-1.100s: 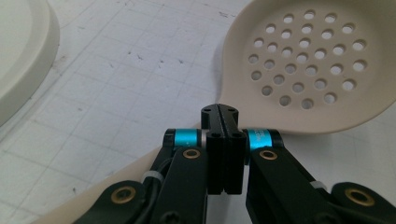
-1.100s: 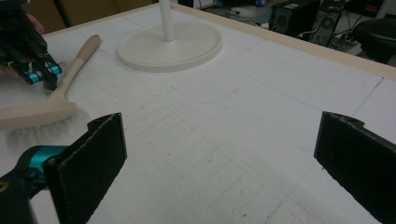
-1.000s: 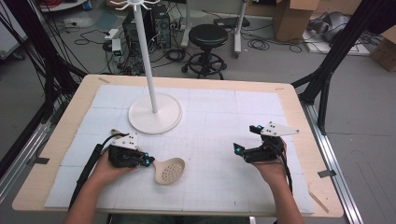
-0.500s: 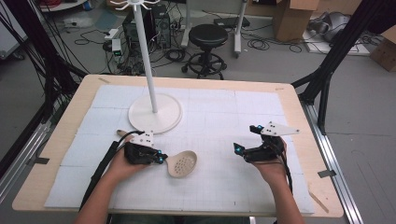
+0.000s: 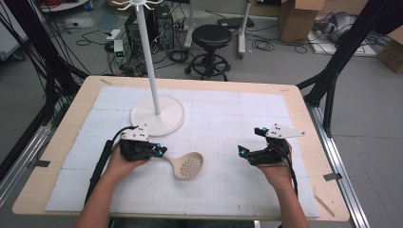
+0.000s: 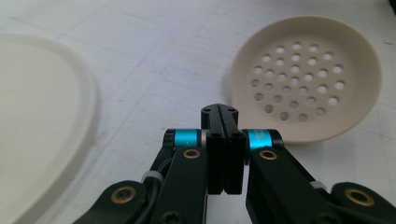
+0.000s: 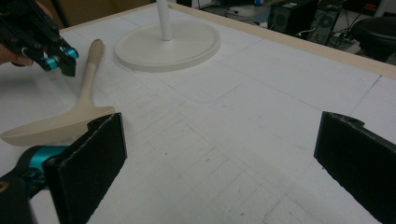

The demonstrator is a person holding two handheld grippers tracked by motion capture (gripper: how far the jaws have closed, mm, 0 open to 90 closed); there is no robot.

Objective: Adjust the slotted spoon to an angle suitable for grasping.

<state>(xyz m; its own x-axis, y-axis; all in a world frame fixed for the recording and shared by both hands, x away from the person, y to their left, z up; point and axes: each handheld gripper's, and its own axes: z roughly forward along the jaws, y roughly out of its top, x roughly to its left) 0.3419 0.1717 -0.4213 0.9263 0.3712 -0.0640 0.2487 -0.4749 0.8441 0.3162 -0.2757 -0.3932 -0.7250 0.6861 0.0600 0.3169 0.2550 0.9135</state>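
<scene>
Left gripper (image 5: pixel 160 151) pinches the handle of the one beige plastic slotted spoon (image 5: pixel 186 165), jaws pressed together on it; its perforated bowl sits mid-mat, between the grippers. Right gripper (image 5: pixel 242 151) is spread wide, holding nothing. Step looks like carrying the spoon; next probably lift toward the single white hook stand (image 5: pixel 157 115). Two grippers, one spoon, one stand.

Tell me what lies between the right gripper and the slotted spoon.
Nothing: in the high view only bare white mat separates the right gripper from the slotted spoon, whose bowl faces it.
</scene>
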